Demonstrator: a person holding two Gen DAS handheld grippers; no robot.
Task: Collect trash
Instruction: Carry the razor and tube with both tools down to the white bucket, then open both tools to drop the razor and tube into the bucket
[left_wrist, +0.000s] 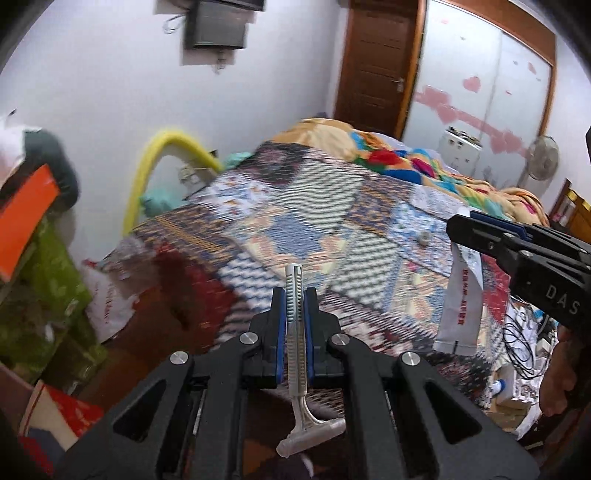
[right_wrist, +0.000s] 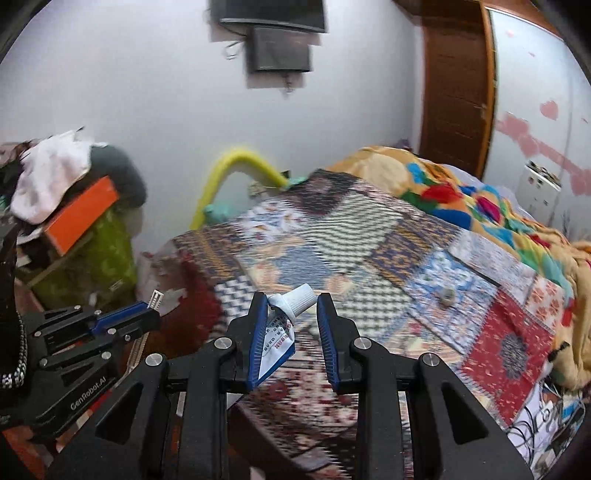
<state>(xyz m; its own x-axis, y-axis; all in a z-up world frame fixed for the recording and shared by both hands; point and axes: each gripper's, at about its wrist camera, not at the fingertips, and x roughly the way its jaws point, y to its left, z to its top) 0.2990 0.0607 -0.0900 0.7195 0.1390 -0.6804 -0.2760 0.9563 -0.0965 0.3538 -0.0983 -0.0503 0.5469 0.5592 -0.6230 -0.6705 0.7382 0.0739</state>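
Note:
My left gripper (left_wrist: 294, 295) is shut on a grey disposable razor (left_wrist: 296, 332), its handle clamped between the blue pads and its head hanging below near the camera. It also shows at the left of the right wrist view (right_wrist: 149, 308). My right gripper (right_wrist: 291, 306) holds a white squeezed tube (right_wrist: 282, 328) with a white cap; the tube rests against the left pad and the jaws stand apart around it. In the left wrist view the tube (left_wrist: 460, 306) hangs down from the right gripper (left_wrist: 461, 225). Both grippers are above the bed's foot.
A bed with a patchwork cover (right_wrist: 369, 258) and a colourful blanket (right_wrist: 461, 199) fills the middle. A small round object (right_wrist: 447, 295) lies on the cover. Stacked boxes and clothes (right_wrist: 74, 206) stand left. A white plastic bag (left_wrist: 107, 295) sits by the bed. Cables (left_wrist: 524, 343) lie right.

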